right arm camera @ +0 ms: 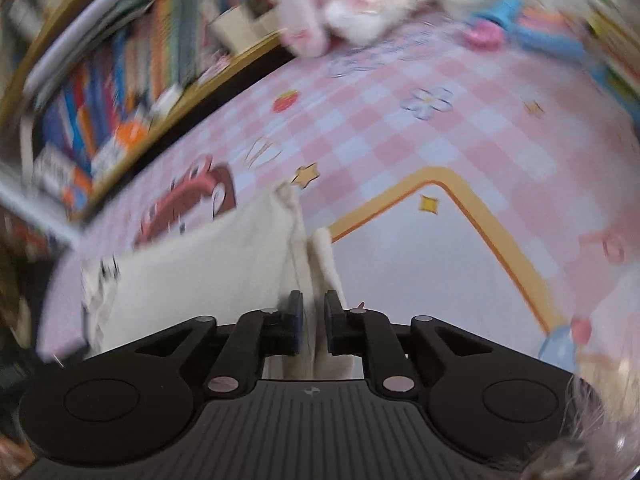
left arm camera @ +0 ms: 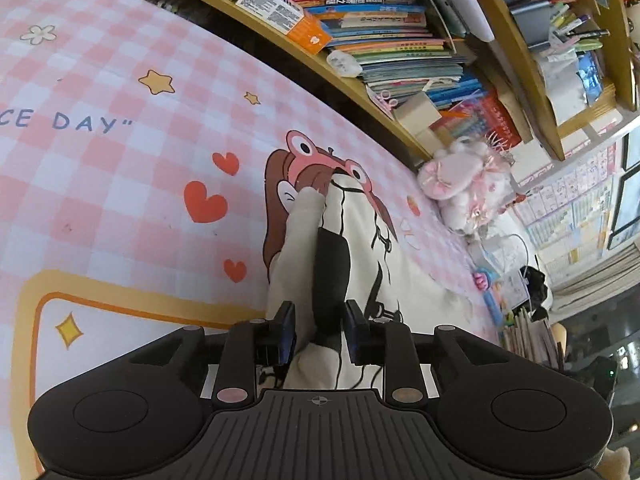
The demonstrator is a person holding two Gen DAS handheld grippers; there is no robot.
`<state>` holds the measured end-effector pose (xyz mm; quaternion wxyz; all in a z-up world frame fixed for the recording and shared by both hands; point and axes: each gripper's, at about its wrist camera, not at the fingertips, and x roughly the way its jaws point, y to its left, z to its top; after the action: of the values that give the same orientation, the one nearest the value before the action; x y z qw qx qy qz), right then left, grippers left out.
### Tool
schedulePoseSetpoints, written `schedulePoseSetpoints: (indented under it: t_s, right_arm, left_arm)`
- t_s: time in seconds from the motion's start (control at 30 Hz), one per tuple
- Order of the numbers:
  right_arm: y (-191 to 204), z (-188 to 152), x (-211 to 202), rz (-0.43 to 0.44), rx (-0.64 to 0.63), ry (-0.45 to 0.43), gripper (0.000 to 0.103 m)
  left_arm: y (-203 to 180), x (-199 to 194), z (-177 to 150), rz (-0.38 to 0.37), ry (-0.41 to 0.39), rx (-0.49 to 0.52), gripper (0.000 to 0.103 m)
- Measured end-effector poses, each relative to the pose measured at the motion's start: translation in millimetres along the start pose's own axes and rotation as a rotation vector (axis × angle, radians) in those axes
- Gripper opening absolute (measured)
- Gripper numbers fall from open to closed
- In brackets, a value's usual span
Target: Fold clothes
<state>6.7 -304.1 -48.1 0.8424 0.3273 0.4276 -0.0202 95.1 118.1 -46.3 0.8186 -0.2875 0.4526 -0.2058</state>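
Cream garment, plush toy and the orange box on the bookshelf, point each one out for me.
cream garment (left arm camera: 360, 216), left wrist view, on its printed front panel.
plush toy (left arm camera: 460, 176), left wrist view, on its pink body.
orange box (left arm camera: 314, 34), left wrist view, on its orange face.

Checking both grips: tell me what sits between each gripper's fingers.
Cream garment fabric fills both gaps: a bunched fold with black trim in the left gripper, a plain fold in the right gripper.

One cream garment (left arm camera: 384, 248) with black print, gripped by two grippers, left (left arm camera: 320, 320) and right (right arm camera: 313, 312); one pink checked mat (left arm camera: 120, 184); one pink-and-white plush toy (left arm camera: 464, 184) at two o'clock; three red hearts (left arm camera: 204, 202) at nine o'clock; many books (left arm camera: 380, 20), uncounted.
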Motion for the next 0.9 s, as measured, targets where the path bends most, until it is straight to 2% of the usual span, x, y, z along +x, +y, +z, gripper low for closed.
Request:
schedulePoseSetpoints:
  t_s: [0.1,0.13,0.17,0.23,0.27,0.3,0.33,0.37,0.5,0.63,0.77,0.83,0.9]
  right_arm:
    - [-17.6,4.0,-3.7,0.095,0.206,-0.005,0.036]
    - [-18.5,5.5,-2.8,0.119,0.230,-0.004,0.043]
    - [-16.5,7.1,-0.1,0.131,0.227,0.004,0.043]
    - [-8.2,8.9,8.8,0.116,0.181,0.042,0.044]
    - [-3.4,9.2,12.9,0.101,0.155,0.059,0.044]
    - [2.3,8.5,15.3,0.085,0.125,0.063,0.036]
    - [8.0,7.5,15.4,0.074,0.091,0.061,0.017]
    - [14.0,5.6,7.1,0.083,0.046,0.033,0.005]
    - [31.3,-1.9,-25.4,0.114,-0.099,-0.066,0.004]
    - [12.2,-7.1,-5.3,0.047,-0.036,-0.008,0.004]
    - [-0.8,-10.8,13.5,0.061,-0.003,0.013,0.006]
    - [-0.5,-9.2,10.3,0.047,-0.025,0.007,0.016]
    - [-0.5,-7.7,7.6,0.035,-0.034,0.002,0.019]
  left_arm:
    - [-3.6,6.2,1.9,0.011,0.009,0.016,0.023]
    - [-4.5,7.3,2.2,0.014,0.013,0.021,0.022]
    - [-5.5,8.4,2.5,0.017,0.017,0.025,0.016]
    - [-9.5,9.9,2.8,0.021,0.026,0.042,0.011]
    - [-12.1,10.3,2.6,0.025,0.029,0.054,0.009]
    - [-14.6,10.5,2.2,0.035,0.031,0.068,0.008]
    - [-16.0,11.3,2.3,0.046,0.035,0.075,0.008]
    - [-15.5,12.2,2.4,0.052,0.039,0.074,0.008]
    - [-13.4,15.9,2.4,0.067,0.050,0.074,0.007]
    - [-12.1,18.8,1.9,0.058,0.057,0.079,0.008]
    - [-15.0,14.4,5.0,0.066,0.037,0.093,0.013]
    - [-16.9,11.5,7.0,0.073,0.025,0.101,0.019]
    - [-18.6,8.9,9.3,0.078,0.011,0.105,0.024]
